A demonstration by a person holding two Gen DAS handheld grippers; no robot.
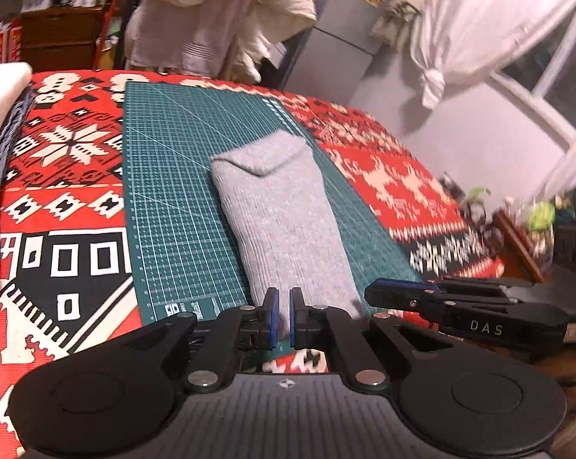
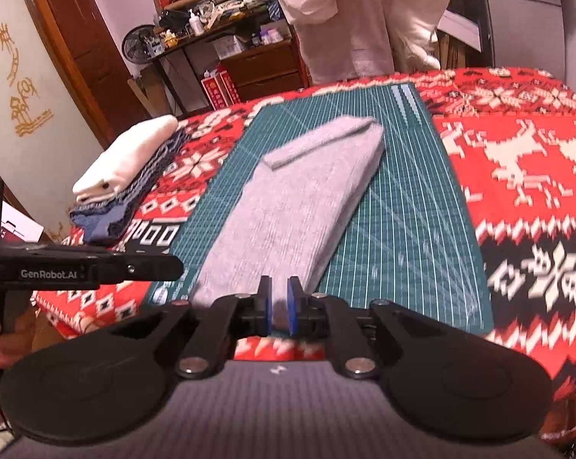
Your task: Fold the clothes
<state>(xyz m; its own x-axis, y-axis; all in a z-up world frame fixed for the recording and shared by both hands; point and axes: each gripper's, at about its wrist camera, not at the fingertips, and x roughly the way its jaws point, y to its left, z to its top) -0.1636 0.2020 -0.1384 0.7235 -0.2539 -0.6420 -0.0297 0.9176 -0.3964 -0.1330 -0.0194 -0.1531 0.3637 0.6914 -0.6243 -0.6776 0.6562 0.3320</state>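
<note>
Grey folded garment (image 1: pixel 284 222), lengthwise along mat (image 1: pixel 165 191)

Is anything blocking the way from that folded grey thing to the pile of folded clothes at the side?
Nothing visible does. The grey garment lies on the green cutting mat, and between it and the stack of folded clothes there is only bare mat and red patterned blanket. Both tools, left and right, sit at the garment's near end.

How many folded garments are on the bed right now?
3, maybe more. A grey folded garment lies on the green cutting mat. A white one sits atop a blue one, stacked beside the mat; further layers may be hidden in that stack.
</note>
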